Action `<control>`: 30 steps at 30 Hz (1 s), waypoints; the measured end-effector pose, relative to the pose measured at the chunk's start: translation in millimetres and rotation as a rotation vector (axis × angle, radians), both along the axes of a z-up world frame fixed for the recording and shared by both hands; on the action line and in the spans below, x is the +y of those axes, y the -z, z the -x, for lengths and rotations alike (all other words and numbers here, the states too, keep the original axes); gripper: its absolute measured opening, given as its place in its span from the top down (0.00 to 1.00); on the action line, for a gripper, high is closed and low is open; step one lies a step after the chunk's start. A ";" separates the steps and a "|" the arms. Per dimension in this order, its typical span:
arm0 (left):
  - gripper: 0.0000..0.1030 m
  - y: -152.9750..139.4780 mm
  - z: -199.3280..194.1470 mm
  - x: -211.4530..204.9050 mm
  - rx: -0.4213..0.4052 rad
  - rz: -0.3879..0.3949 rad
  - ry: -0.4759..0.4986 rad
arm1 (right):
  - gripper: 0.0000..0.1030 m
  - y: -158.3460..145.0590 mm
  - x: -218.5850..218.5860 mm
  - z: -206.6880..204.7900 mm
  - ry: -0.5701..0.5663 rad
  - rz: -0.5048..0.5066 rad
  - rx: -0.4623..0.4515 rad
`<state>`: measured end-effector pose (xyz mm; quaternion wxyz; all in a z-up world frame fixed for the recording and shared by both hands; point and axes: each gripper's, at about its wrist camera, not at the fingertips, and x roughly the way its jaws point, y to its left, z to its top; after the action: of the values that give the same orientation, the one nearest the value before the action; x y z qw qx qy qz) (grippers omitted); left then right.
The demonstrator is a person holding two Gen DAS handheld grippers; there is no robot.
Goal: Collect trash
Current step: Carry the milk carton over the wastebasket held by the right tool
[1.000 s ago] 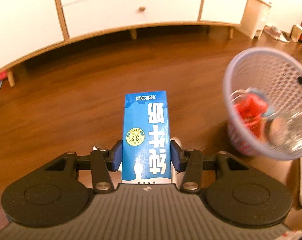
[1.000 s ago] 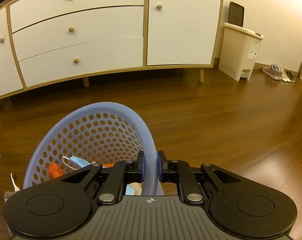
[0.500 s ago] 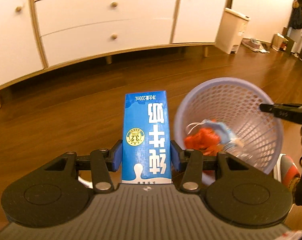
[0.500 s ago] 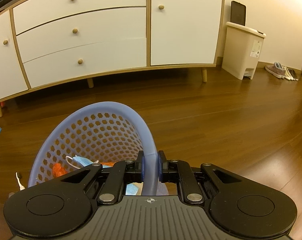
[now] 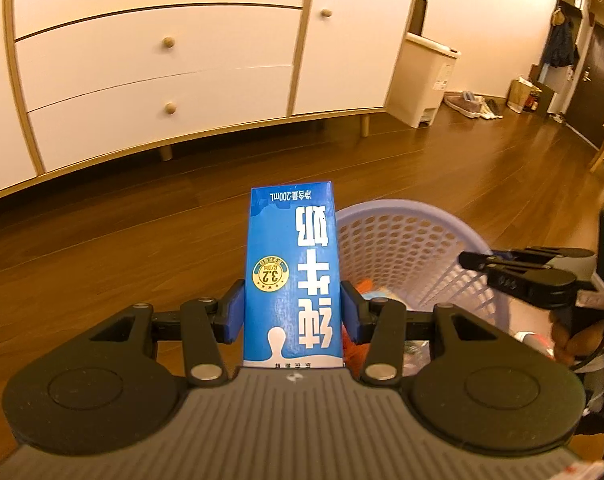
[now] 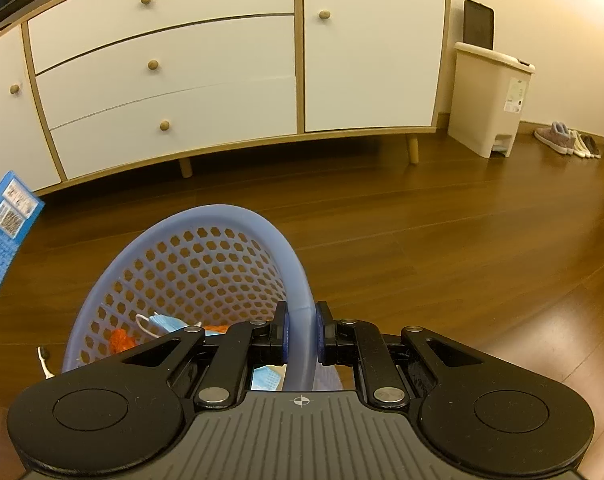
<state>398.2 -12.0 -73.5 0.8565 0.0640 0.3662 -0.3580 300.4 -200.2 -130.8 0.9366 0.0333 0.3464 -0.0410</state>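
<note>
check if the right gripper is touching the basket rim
Touching: the right wrist view shows the right gripper with both pads pressed against the purple basket rim, no gap either side.

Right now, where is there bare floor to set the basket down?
Bare floor runs from the basket to the sideboard and right toward the bin. It is crowded left of the basket, around the carton and a small white item.

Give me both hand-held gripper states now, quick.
Left hand-held gripper: shut on the milk carton.
Right hand-held gripper: shut on the basket rim.
</note>
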 end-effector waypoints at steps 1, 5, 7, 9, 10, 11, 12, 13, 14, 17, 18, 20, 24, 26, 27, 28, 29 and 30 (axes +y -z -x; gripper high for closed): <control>0.58 -0.9 0.4 -3.4 0.002 0.003 0.006 | 0.91 -0.1 0.6 0.3 -0.002 0.000 -0.001; 0.58 -1.9 -1.2 -20.6 0.033 0.000 0.034 | 0.91 -0.2 0.4 0.7 -0.001 -0.004 -0.001; 0.58 -1.8 -2.2 -29.4 0.056 0.005 0.049 | 0.91 -0.2 0.0 0.5 0.000 -0.008 -0.001; 0.58 -1.4 -0.8 -38.6 0.062 0.002 0.065 | 0.91 -0.5 -0.1 0.2 0.000 -0.009 -0.001; 0.58 -1.6 0.0 -42.9 0.061 0.001 0.073 | 0.91 -0.4 -0.2 0.2 -0.001 -0.010 -0.001; 0.58 -1.4 0.8 -46.7 0.060 0.000 0.080 | 0.91 -0.4 0.0 0.1 -0.001 -0.012 0.000; 0.58 -0.5 1.4 -49.1 0.062 0.000 0.086 | 0.91 -0.7 -0.1 -0.2 -0.001 -0.014 0.000; 0.58 0.6 2.0 -50.9 0.065 -0.001 0.090 | 0.91 -0.8 0.0 -0.1 -0.001 -0.015 0.000; 0.58 2.1 2.0 -54.1 0.068 -0.007 0.091 | 0.91 -0.9 0.3 0.1 -0.002 -0.015 -0.001; 0.58 7.8 3.0 -60.8 0.072 -0.030 0.094 | 0.91 -1.1 0.6 0.3 -0.001 -0.018 0.001; 0.58 9.6 2.7 -63.1 0.077 -0.034 0.096 | 0.91 -1.2 0.8 0.6 0.000 -0.017 0.001; 0.58 13.4 2.5 -67.8 0.088 -0.042 0.102 | 0.91 -1.5 1.1 1.2 0.000 -0.018 0.002; 0.58 17.4 2.4 -74.5 0.090 -0.050 0.113 | 0.91 -1.7 1.2 1.8 0.001 -0.018 0.002; 0.58 19.4 1.5 -77.7 0.093 -0.053 0.116 | 0.91 -1.6 1.1 1.9 0.001 -0.019 0.002; 0.58 20.6 0.8 -79.4 0.094 -0.056 0.115 | 0.91 -1.7 1.6 2.2 0.000 -0.019 0.002; 0.58 21.6 0.5 -80.6 0.094 -0.056 0.118 | 0.91 -1.9 1.5 2.2 0.000 -0.018 0.002; 0.58 23.1 0.1 -82.9 0.096 -0.059 0.123 | 0.91 -1.9 1.7 2.6 0.000 -0.019 0.002; 0.58 24.7 -0.2 -84.9 0.099 -0.066 0.122 | 0.91 -1.9 2.1 3.0 0.000 -0.019 0.002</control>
<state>398.4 -96.9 -98.3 0.8114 0.0969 0.4150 -0.4001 297.4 -198.1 -128.9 0.9360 0.0419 0.3475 -0.0376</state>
